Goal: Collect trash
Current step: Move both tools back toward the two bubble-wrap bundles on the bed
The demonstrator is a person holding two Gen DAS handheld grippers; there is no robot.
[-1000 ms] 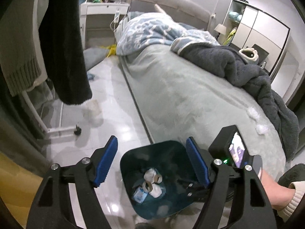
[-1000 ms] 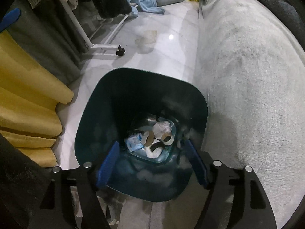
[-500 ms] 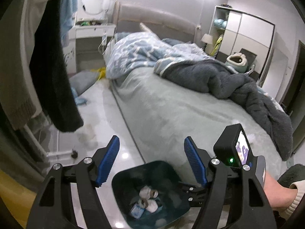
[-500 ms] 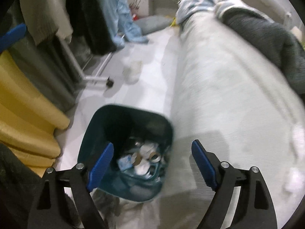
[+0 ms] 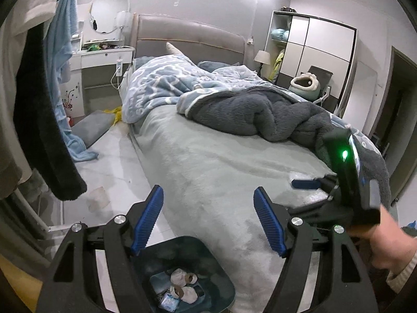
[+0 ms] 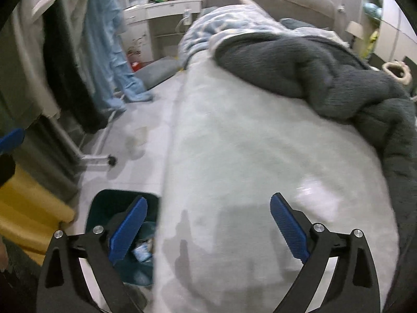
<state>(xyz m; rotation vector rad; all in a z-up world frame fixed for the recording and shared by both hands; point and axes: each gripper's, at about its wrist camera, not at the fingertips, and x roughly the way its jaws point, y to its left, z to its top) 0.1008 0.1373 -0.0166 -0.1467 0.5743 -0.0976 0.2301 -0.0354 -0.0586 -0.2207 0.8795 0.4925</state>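
Note:
A dark teal trash bin (image 5: 221,274) stands on the floor beside the bed, with tissue wads and cardboard rolls (image 5: 182,284) in it. It also shows in the right wrist view (image 6: 100,206). My left gripper (image 5: 208,217) is open and empty, above the bin and the bed's edge. My right gripper (image 6: 207,228) is open and empty over the bed; in the left wrist view one of its fingers (image 5: 306,183) points toward a pale crumpled piece of trash (image 5: 302,176) on the sheet, blurred in the right wrist view (image 6: 311,189).
The bed (image 5: 221,161) carries a grey fleece blanket (image 5: 260,112) and a blue quilt (image 5: 161,83). A clothes rack with hanging garments (image 5: 44,130) stands left. A clear cup (image 5: 97,198) lies on the floor (image 5: 109,161). A yellow cloth (image 6: 28,208) is at lower left.
Both grippers rose from over the bin and tilted up toward the bed. The right gripper swung right over the sheet toward the pale trash. Both stayed open.

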